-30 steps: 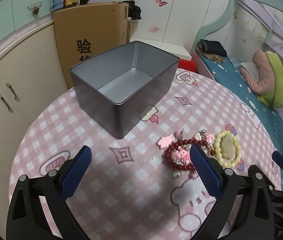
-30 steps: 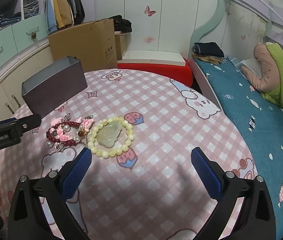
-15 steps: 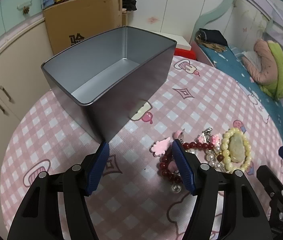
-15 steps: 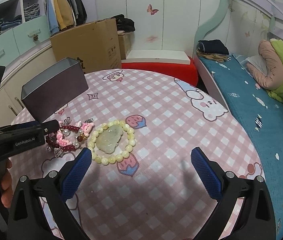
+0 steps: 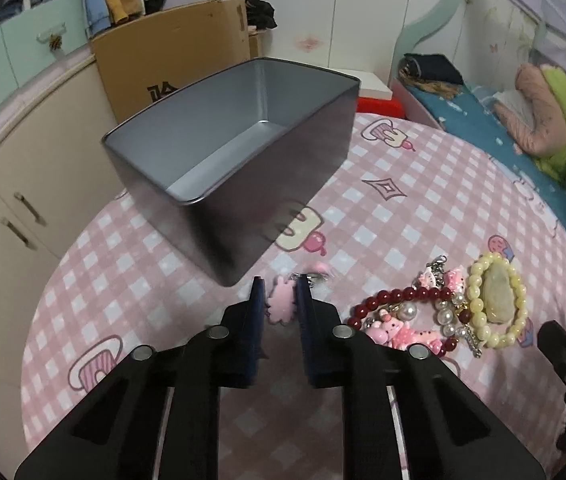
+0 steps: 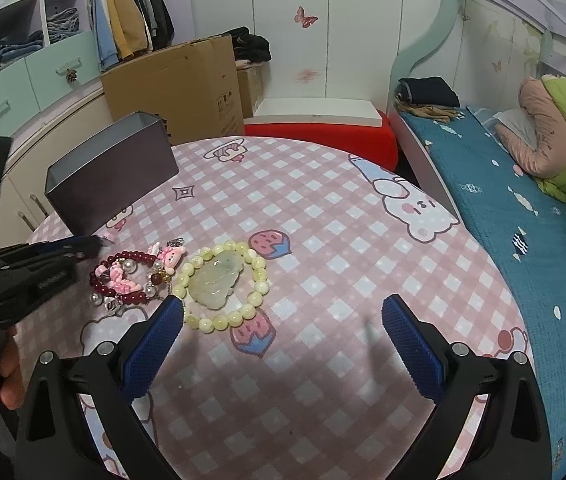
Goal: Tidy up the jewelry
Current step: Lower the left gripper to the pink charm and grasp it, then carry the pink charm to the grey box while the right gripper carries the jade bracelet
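Observation:
My left gripper (image 5: 277,292) is shut on a small pink charm (image 5: 281,306), just in front of the near corner of the open grey tin box (image 5: 267,216). To its right lie a dark red bead bracelet with pink charms (image 5: 399,316) and a pale yellow bead bracelet with a jade pendant (image 5: 497,306). In the right wrist view, my right gripper (image 6: 283,320) is open and empty, above the table just near the yellow bracelet (image 6: 219,282). The red bracelet (image 6: 131,280), the tin box (image 6: 111,176) and the left gripper (image 6: 83,246) show at left.
The round table has a pink checked cloth (image 6: 323,240). A cardboard box (image 6: 175,88) and cabinets (image 5: 23,168) stand behind the tin. A bed with a blue cover (image 6: 523,200) runs along the right side.
My left gripper has moved forward and down to the table and closed on the pink charm. The right gripper has stayed open and shifted slightly.

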`<state>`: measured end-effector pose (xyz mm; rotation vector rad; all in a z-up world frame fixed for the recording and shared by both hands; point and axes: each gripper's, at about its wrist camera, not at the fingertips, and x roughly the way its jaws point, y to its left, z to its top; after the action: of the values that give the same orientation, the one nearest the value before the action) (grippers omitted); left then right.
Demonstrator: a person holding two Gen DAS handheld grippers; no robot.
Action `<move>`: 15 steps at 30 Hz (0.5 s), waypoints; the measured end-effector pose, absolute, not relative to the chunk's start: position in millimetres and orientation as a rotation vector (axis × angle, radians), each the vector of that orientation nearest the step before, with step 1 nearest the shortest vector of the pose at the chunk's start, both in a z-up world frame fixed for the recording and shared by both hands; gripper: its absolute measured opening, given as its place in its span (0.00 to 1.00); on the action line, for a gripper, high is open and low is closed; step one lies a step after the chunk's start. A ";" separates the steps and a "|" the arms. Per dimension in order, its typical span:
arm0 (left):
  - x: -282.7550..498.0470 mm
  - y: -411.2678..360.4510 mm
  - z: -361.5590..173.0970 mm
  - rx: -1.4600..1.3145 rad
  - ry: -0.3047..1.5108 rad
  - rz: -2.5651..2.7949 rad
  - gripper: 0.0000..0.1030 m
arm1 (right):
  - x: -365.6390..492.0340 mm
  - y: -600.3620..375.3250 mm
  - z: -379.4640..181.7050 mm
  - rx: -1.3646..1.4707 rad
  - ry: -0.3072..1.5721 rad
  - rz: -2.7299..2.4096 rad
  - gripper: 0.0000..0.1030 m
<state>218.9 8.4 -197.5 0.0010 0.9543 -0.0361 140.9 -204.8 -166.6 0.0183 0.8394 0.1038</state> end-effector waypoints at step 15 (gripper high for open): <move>162.5 45.0 -182.1 -0.104 0.934 -0.127 0.16 | 155.8 -210.1 -171.4 -0.037 0.859 0.071 0.92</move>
<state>162.5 45.0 -182.1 -0.1045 0.9339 -0.1268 155.8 -210.1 -171.4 -0.0369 0.8590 0.0707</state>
